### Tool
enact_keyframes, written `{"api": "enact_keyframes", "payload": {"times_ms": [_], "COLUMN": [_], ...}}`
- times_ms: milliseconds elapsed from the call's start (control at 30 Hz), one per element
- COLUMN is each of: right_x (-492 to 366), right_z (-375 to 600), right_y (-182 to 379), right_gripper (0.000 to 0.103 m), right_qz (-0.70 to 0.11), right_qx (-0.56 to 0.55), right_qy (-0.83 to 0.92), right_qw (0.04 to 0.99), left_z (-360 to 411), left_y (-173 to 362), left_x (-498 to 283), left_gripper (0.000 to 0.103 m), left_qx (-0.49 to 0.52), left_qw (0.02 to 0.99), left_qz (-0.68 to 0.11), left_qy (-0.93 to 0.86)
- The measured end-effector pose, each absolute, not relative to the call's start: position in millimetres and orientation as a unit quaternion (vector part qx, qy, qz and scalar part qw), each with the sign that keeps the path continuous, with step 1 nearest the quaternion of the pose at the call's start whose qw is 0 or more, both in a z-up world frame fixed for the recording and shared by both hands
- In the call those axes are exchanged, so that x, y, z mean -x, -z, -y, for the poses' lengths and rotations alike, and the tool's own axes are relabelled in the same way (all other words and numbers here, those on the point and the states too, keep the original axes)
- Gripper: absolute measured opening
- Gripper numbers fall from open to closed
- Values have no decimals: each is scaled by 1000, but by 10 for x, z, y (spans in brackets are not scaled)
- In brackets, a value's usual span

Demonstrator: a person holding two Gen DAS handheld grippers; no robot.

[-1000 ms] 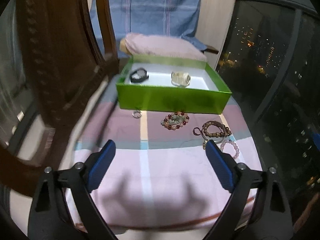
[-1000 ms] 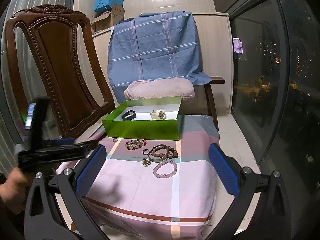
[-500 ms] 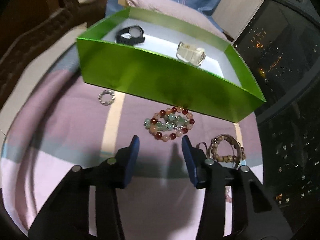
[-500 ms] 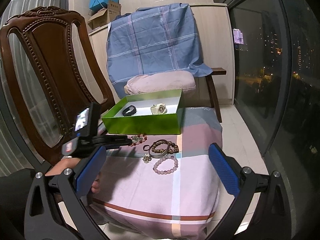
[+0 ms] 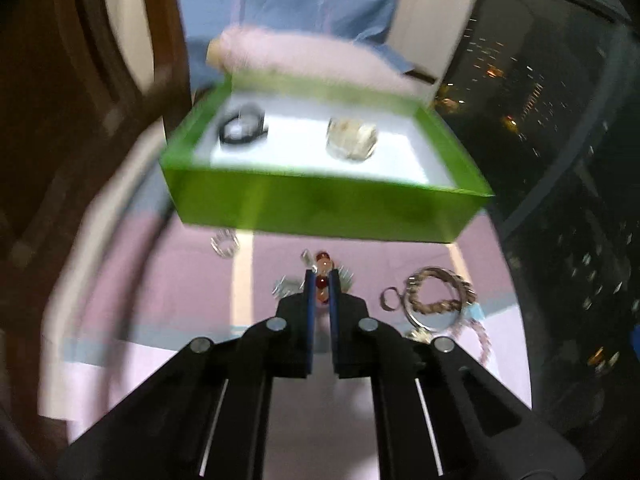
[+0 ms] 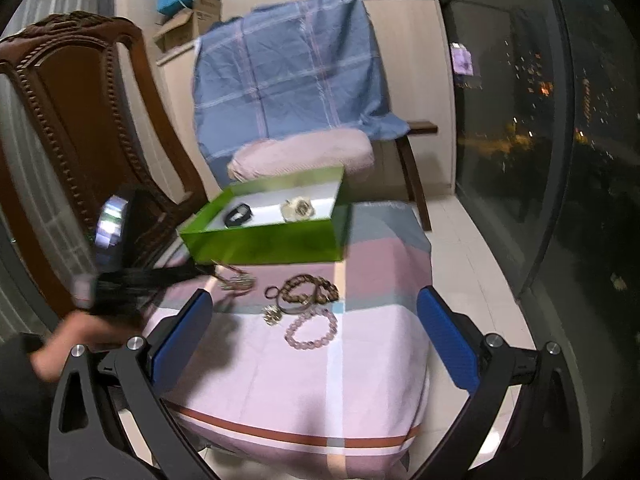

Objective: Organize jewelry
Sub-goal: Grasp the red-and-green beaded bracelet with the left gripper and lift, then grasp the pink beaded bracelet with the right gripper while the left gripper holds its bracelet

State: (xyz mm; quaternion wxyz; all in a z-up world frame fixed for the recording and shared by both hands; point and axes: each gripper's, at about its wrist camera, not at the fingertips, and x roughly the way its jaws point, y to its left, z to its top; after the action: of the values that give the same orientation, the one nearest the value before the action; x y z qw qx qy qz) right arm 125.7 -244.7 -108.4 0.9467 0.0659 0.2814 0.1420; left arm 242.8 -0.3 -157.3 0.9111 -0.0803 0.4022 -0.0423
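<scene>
Two watches (image 5: 240, 128) in box (image 5: 320, 208), bracelets (image 6: 308, 292) before box on cloth (image 6: 320, 380)

Motion blur smears the whole left wrist view: the green box (image 5: 320, 204) has soft edges, and the black watch (image 5: 242, 128) and pale watch (image 5: 352, 140) inside are just smudges. The left gripper (image 5: 321, 280) covers most of the red-bead bracelet (image 5: 322, 266) (only a few beads peek out between and above the pads). In the right wrist view that gripper is a dark streak, its tip lost against the box front. The person's hand (image 6: 68, 340) is a blur too, cut by the left edge. The small ring (image 5: 225, 243) is too fuzzy to tell.
</scene>
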Motion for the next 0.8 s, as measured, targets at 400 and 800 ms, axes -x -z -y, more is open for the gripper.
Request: {"api": "enact_keyframes", "payload": {"times_ms": [400, 800], "right_x": [-1442, -1502], "right_z": [2344, 2164], "right_y": [1429, 1544], "right_gripper": [99, 99], "right_qz": [-348, -369], "right_qx": [-37, -16], "right_qy": [-109, -114], "right_qw": [930, 922], "left_z": [-308, -481], "left_y": [797, 1686], "left_x": [-1677, -2018], "left_gripper": [4, 47], "left_qx": [36, 37], "left_qw": [941, 878], "left_qz": [-328, -476], "left_qy": [79, 38]}}
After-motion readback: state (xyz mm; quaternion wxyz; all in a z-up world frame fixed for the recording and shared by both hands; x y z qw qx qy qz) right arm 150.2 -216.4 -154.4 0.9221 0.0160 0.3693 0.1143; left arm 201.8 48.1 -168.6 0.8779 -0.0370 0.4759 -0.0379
